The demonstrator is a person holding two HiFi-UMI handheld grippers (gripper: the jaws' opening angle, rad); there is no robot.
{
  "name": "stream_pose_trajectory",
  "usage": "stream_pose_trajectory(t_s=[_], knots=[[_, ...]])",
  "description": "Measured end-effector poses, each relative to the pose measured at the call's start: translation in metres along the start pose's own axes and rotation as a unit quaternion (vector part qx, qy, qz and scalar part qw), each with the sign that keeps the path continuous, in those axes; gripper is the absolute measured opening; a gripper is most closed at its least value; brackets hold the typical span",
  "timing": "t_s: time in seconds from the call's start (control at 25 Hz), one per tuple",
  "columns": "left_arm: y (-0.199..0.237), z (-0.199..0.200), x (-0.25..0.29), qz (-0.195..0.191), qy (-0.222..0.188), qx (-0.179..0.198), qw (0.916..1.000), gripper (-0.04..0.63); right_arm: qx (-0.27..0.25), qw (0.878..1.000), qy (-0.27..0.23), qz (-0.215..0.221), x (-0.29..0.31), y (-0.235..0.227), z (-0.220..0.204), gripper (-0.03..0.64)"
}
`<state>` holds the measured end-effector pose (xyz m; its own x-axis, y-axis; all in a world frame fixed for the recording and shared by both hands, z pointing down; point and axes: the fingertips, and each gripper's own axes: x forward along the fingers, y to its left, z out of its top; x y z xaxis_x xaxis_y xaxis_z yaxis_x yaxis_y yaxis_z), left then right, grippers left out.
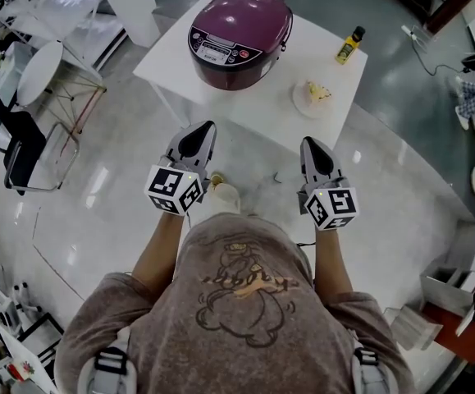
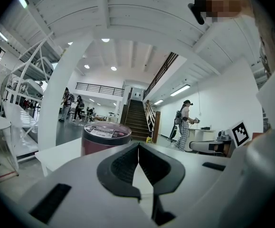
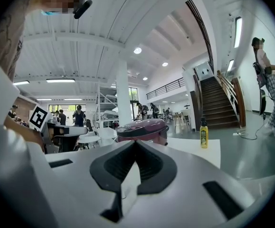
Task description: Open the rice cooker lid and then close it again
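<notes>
A maroon rice cooker (image 1: 239, 38) with its lid down and a control panel on the near side stands on the left part of a white table (image 1: 262, 97). It also shows in the left gripper view as the rice cooker (image 2: 106, 137) and in the right gripper view as the rice cooker (image 3: 143, 130). My left gripper (image 1: 203, 127) and right gripper (image 1: 312, 143) are held level in front of the table's near edge, short of the cooker, both shut with nothing between the jaws.
On the table stand a yellow bottle (image 1: 350, 45) at the far right and a white plate with food (image 1: 314, 97) near the front right. A round white table (image 1: 38, 72) and chairs (image 1: 36, 158) are at the left. Boxes (image 1: 454, 290) lie on the floor right.
</notes>
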<state>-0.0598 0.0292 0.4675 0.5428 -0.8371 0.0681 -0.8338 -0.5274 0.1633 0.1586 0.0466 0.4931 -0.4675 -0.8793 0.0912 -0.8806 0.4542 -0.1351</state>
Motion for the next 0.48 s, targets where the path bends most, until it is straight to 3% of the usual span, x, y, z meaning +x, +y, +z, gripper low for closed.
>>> stream_pose_trajectory(t_s=[0.48], knots=[[-0.0009, 0.0036, 0.0003, 0.005, -0.005, -0.007, 0.9999, 0.021, 0.005, 1.000, -0.004, 0.001, -0.0031, 0.0011, 0.0050, 0.000]])
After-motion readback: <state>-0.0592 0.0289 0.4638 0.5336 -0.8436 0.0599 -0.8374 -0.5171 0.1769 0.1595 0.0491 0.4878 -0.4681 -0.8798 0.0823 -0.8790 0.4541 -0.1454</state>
